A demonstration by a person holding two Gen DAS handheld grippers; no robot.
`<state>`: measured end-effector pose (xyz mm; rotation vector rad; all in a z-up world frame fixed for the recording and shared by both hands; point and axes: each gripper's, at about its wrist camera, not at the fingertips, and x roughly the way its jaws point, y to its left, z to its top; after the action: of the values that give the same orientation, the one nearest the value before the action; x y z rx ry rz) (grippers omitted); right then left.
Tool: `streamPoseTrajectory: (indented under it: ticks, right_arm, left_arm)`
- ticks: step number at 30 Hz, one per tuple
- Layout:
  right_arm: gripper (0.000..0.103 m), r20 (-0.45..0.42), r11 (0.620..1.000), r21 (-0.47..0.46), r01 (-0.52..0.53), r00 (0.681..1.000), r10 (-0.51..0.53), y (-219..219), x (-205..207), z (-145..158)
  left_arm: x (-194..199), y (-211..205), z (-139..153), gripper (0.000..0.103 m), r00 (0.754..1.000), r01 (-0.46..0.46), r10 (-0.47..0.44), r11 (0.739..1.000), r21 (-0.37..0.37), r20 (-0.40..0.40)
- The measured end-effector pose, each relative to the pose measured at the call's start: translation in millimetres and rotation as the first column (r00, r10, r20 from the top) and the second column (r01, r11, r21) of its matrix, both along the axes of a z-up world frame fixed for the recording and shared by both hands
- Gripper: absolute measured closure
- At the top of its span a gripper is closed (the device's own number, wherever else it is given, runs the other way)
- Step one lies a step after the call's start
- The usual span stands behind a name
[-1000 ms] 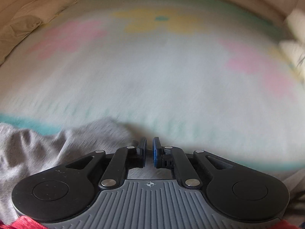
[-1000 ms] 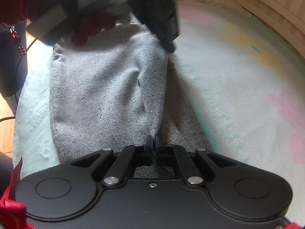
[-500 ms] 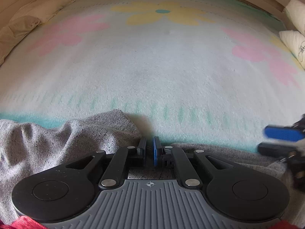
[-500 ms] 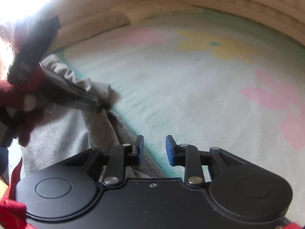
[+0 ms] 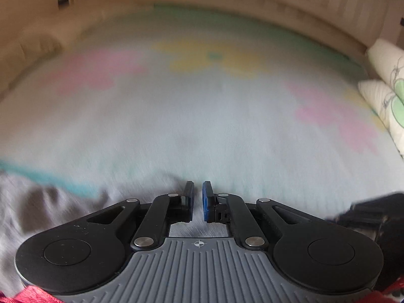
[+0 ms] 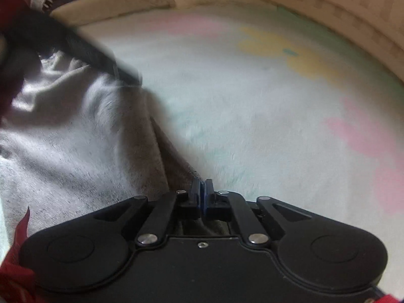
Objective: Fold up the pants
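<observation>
Pale flowered rug [image 6: 252, 116] underlies all. Right tool [image 6: 202, 189]: just clamped onto the grey pants [image 6: 75, 139] edge, cloth running toward 10 o'clock. Left tool [image 5: 197, 194]: clenched on the same edge there.

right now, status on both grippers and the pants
Right gripper just snapped shut on pants edge. Left gripper nearly shut, grip unclear. Pants bunched on blanket. Nothing in the way.
</observation>
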<state>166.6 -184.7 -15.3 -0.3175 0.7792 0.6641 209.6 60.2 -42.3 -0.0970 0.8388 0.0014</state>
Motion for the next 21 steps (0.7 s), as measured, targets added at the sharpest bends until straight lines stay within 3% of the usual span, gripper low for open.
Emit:
streamPoseTrajectory:
  ticks: [2, 5, 6, 10, 14, 17, 21]
  right_arm:
    - [0.097, 0.000, 1.000, 0.005, 0.006, 1.000, -0.006, -1, -1, 1]
    - [0.070, -0.001, 0.995, 0.066, 0.075, 0.997, -0.075, -14, 1, 11]
    - [0.069, 0.020, 0.992, 0.089, 0.092, 0.995, -0.095, -19, 0, 17]
    - [0.069, 0.054, 0.981, 0.178, 0.071, 0.995, -0.082, -27, -6, 39]
    - [0.069, 0.089, 0.967, 0.251, -0.038, 0.996, 0.016, -12, -21, 54]
    - [0.069, 0.102, 0.967, 0.216, -0.133, 0.988, 0.113, 14, -33, 56]
    - [0.070, 0.073, 0.967, 0.150, -0.203, 0.978, 0.194, 39, -44, 40]
  left_arm:
    - [-1, 10, 4, 0.096, 1.000, -0.029, 0.029, 1.000, -0.008, 0.006]
    - [0, 28, -2, 0.096, 0.996, -0.077, 0.076, 0.997, -0.025, -0.048]
    - [0, 34, -5, 0.096, 0.994, -0.091, 0.090, 0.996, -0.020, -0.062]
    - [-4, 49, -17, 0.096, 0.988, -0.109, 0.107, 0.994, -0.014, -0.114]
    - [0, 57, -33, 0.096, 0.982, -0.110, 0.108, 0.994, -0.005, -0.154]
    - [2, 69, -42, 0.096, 0.976, -0.135, 0.125, 0.990, -0.041, -0.180]
    - [-1, 68, -35, 0.096, 0.983, -0.126, 0.119, 0.991, -0.040, -0.137]
